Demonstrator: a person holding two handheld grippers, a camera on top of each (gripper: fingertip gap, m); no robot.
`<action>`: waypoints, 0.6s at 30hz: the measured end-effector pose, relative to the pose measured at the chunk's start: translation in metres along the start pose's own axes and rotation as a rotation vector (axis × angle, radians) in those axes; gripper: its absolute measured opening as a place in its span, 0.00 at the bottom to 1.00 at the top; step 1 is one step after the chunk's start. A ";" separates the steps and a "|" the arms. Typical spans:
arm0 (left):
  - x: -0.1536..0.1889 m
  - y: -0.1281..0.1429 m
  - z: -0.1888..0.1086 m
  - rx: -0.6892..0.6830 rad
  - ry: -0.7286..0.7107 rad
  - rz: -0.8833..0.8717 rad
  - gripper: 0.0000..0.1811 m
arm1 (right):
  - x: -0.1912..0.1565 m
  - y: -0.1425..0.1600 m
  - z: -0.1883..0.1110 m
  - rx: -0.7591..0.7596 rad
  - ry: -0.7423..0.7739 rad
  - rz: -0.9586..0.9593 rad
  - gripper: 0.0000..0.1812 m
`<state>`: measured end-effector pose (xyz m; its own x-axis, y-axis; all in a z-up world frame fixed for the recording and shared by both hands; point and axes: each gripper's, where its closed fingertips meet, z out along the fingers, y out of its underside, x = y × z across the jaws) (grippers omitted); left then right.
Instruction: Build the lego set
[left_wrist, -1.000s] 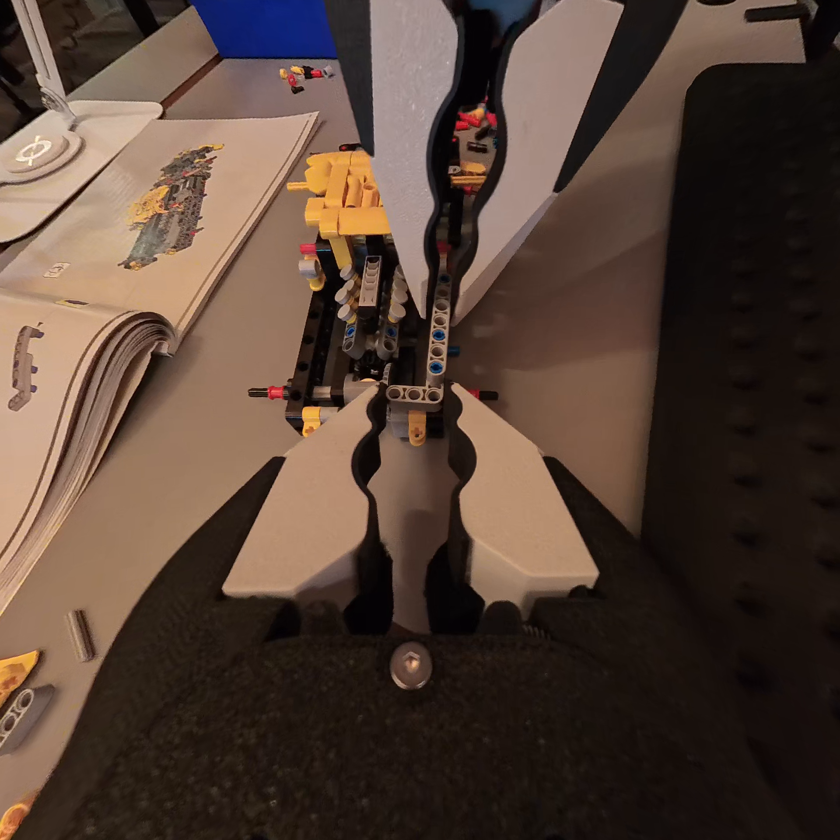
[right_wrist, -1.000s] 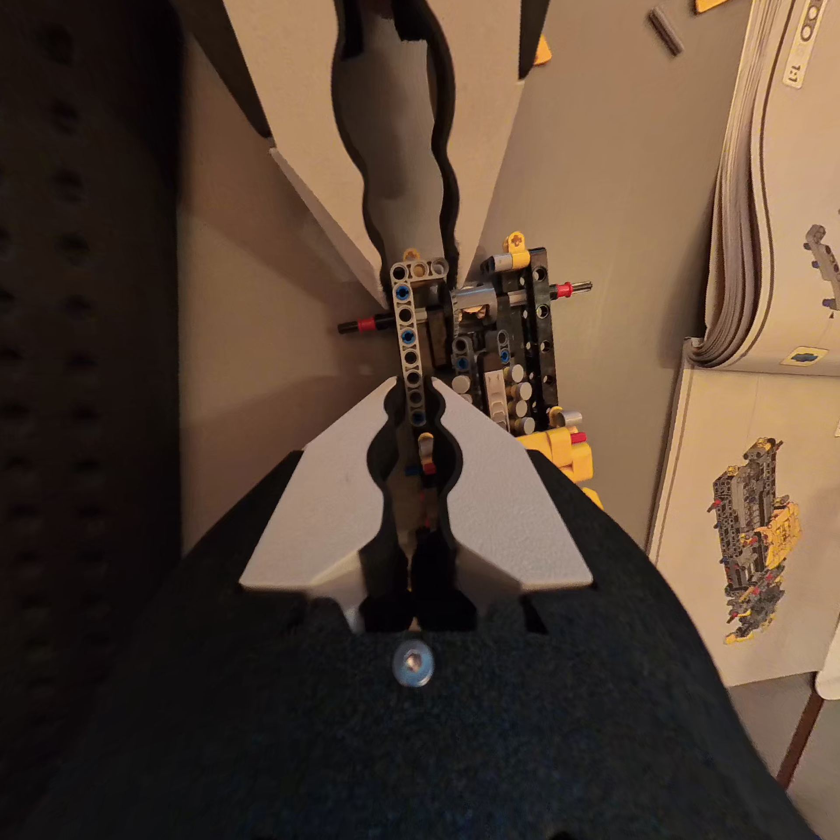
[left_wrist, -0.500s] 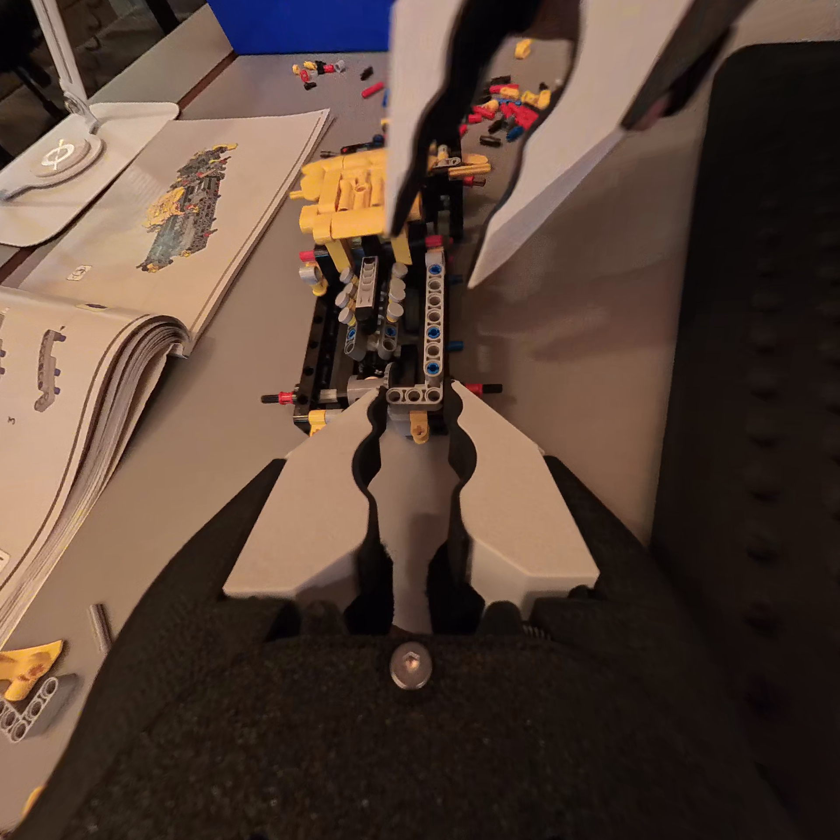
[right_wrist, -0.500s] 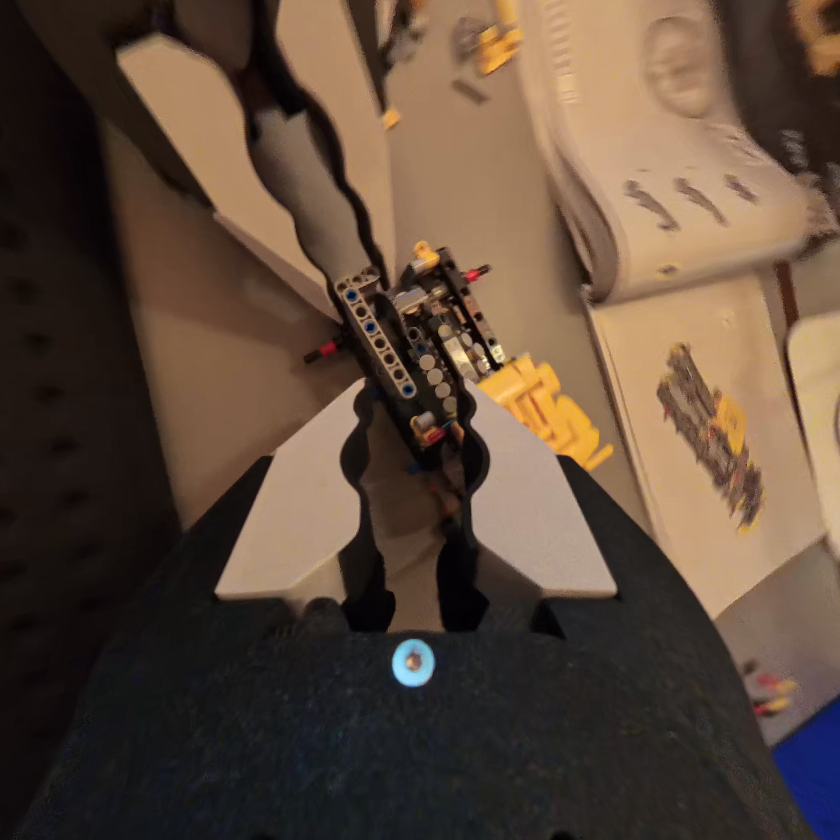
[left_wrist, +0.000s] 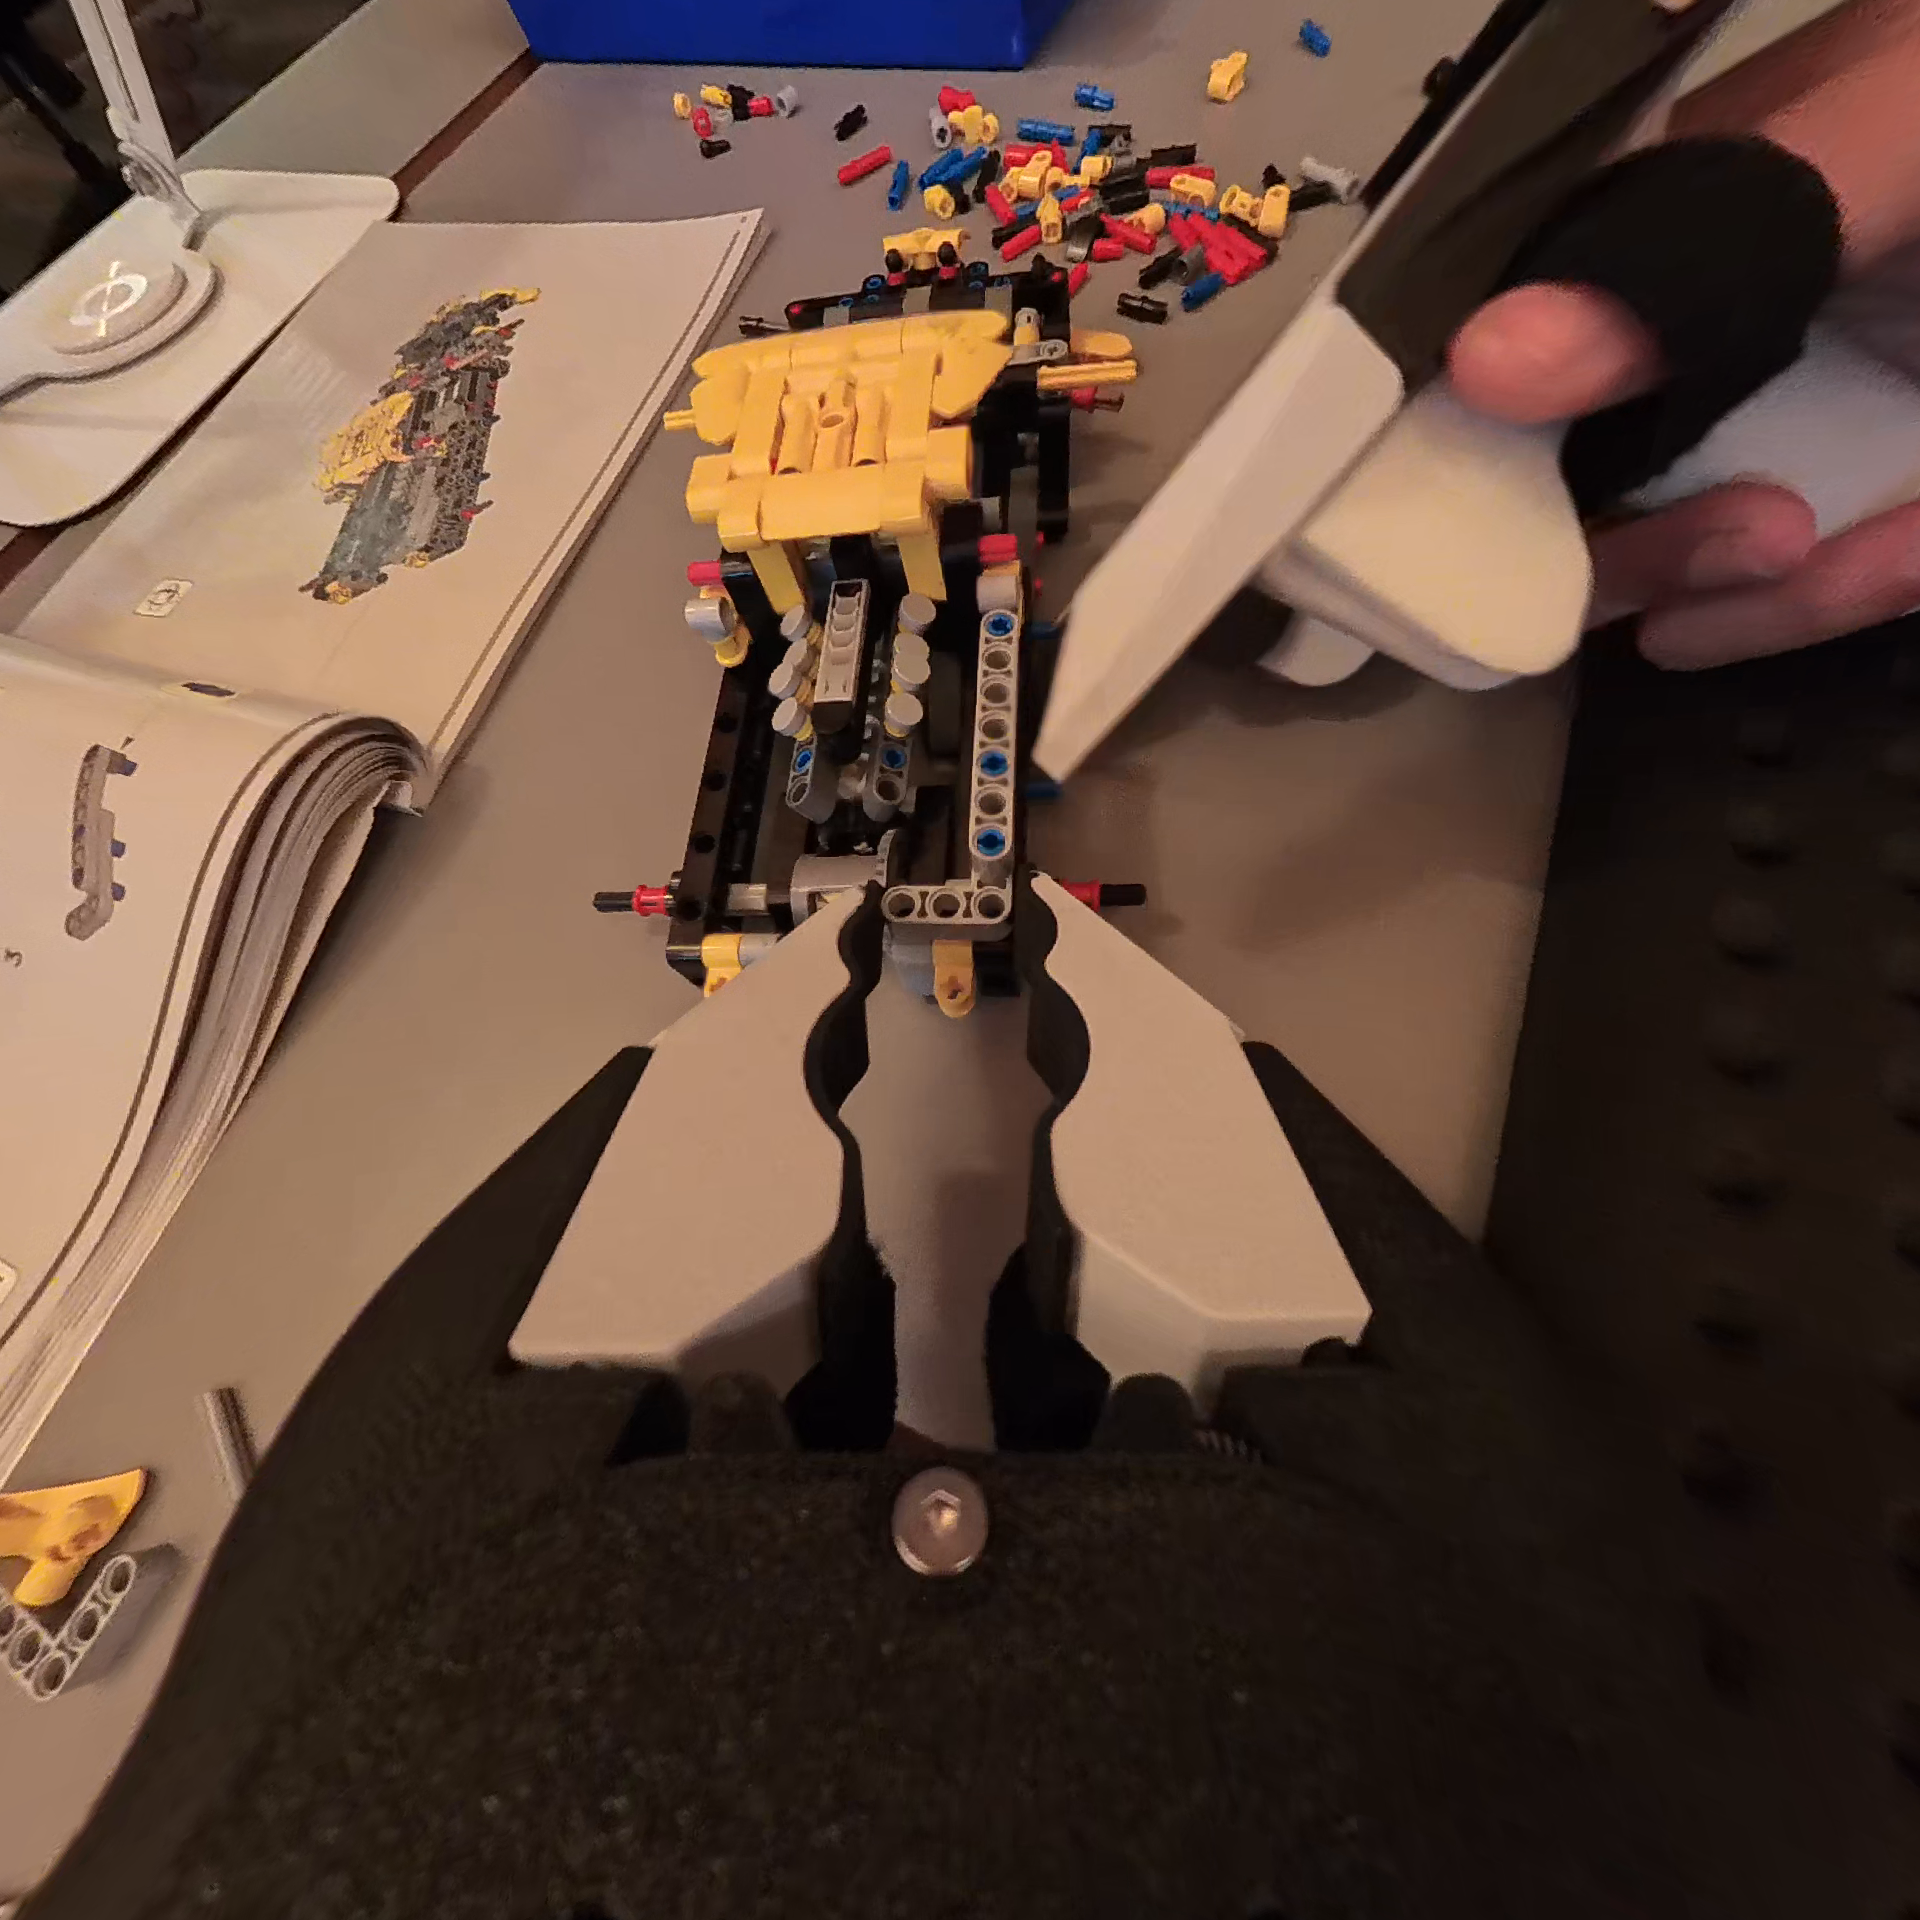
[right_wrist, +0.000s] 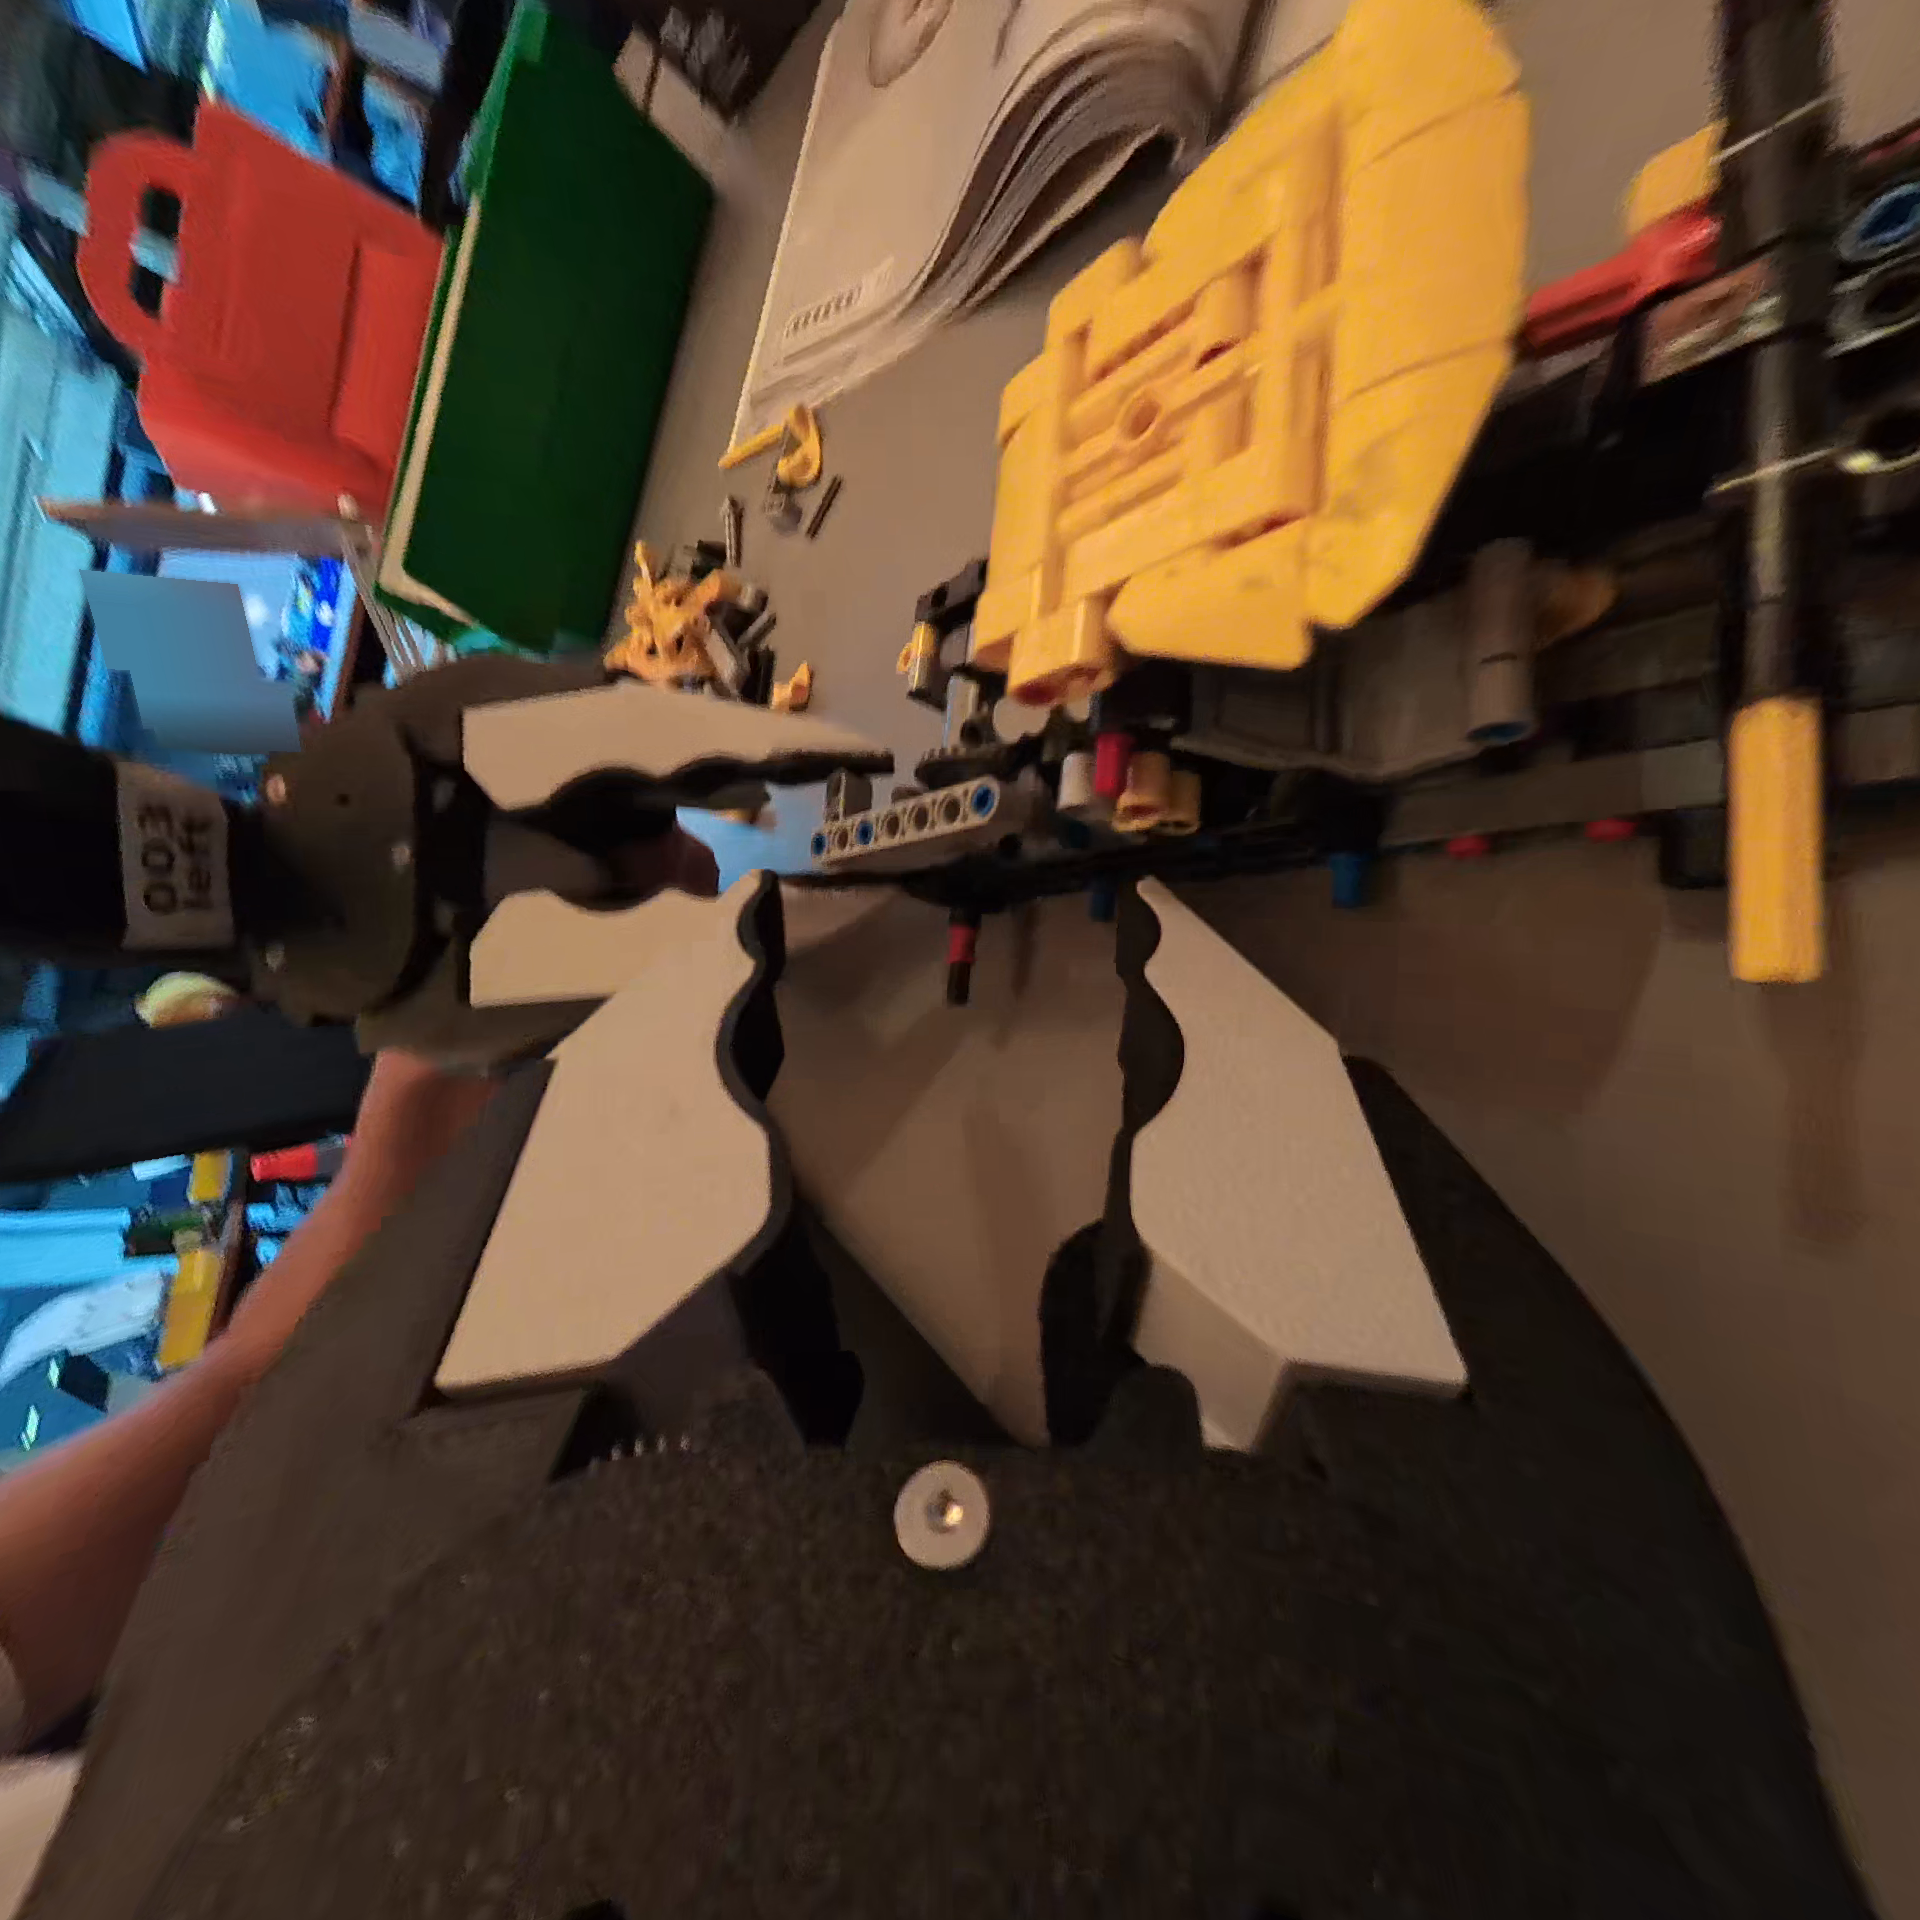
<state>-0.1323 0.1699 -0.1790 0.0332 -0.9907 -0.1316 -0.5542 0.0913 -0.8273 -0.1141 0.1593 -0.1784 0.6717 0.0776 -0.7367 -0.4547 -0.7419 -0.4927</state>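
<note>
Your left gripper (left_wrist: 943, 914) jaws clamp the studless plastic lego model (left_wrist: 883, 665) at its grey L-beam; your right gripper (right_wrist: 951, 904), beside it, gapes empty.

Blurred and cut-off parts
Your right gripper (left_wrist: 1049, 769) runs off the frame edge; the lego model (right_wrist: 1247, 436) is smeared, its right end cropped

Bare grey table (left_wrist: 499, 1039) lies open left of the lego model (left_wrist: 873, 644); the instruction book (left_wrist: 312, 582) blocks farther left, loose pieces (left_wrist: 1091, 197) crowd the far side.
</note>
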 end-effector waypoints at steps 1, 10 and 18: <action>-0.001 -0.001 0.000 -0.008 -0.006 -0.003 0.14 | 0.001 -0.003 -0.001 0.011 -0.007 0.021 0.33; 0.003 0.001 -0.001 -0.057 0.049 -0.020 0.21 | 0.042 -0.016 -0.062 0.086 0.141 -0.129 0.24; -0.018 0.004 -0.026 -0.096 0.079 -0.035 0.24 | 0.001 -0.005 -0.051 0.044 0.067 -0.539 0.21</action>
<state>-0.1568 0.1852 -0.1662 -0.0100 -0.9983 -0.0572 -0.6314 0.0506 -0.7738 -0.0816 0.1290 -0.1535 0.8518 0.3956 -0.3434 -0.0582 -0.5801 -0.8125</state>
